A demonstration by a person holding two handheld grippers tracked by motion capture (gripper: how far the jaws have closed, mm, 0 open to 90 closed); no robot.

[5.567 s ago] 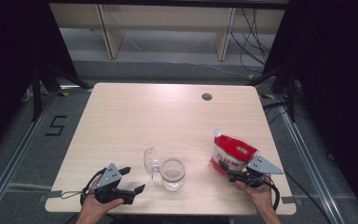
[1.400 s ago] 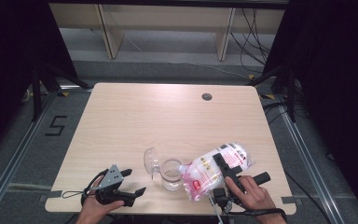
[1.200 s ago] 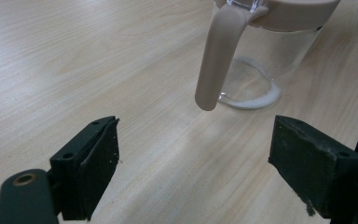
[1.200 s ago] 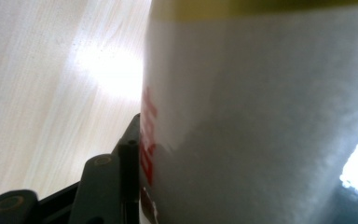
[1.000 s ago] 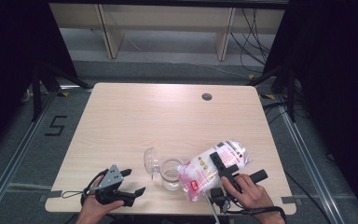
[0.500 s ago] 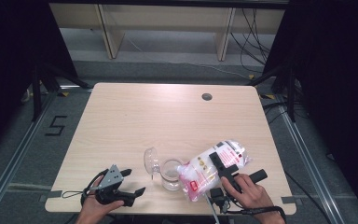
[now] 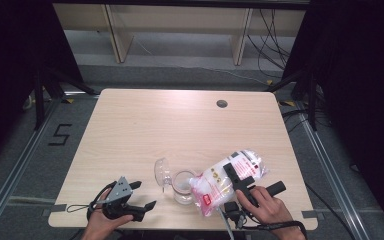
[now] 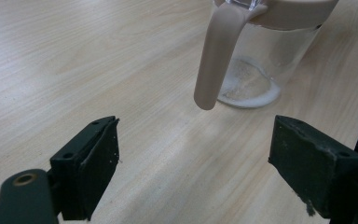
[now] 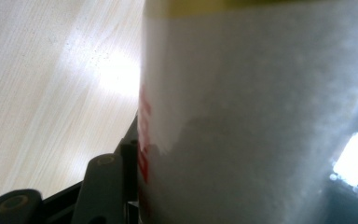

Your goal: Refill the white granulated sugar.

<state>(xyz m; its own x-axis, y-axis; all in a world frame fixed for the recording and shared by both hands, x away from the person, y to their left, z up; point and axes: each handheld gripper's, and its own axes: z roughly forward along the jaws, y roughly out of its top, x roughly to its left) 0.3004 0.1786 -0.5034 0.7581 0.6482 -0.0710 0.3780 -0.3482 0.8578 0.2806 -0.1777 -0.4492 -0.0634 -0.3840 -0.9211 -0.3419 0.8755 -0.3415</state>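
A clear plastic bag of white granules (image 7: 215, 182) with a red and white label hangs tilted, its lower corner over the mouth of a small glass jar (image 7: 182, 187). My right gripper (image 7: 236, 176) is shut on the bag's middle; in the right gripper view the bag (image 9: 261, 116) sits against one black finger (image 9: 106, 184). The jar's clear lid (image 7: 161, 171) stands flipped open to its left. In the left gripper view the jar (image 8: 265, 65) holds a thin layer of white grains and has a beige strap (image 8: 214, 60). My left gripper (image 7: 145, 194) rests open at the front left, its jaws (image 8: 193, 163) wide apart and pointing at the jar.
The wooden table (image 7: 170, 130) has a round cable hole (image 7: 222, 103) at the back right. Its front edge runs just below both hands. Black frames and cables stand on the floor around the table.
The bag stood upright at the front right at first; it has been carried left to the jar and tipped. Over the last second nothing visibly moved.
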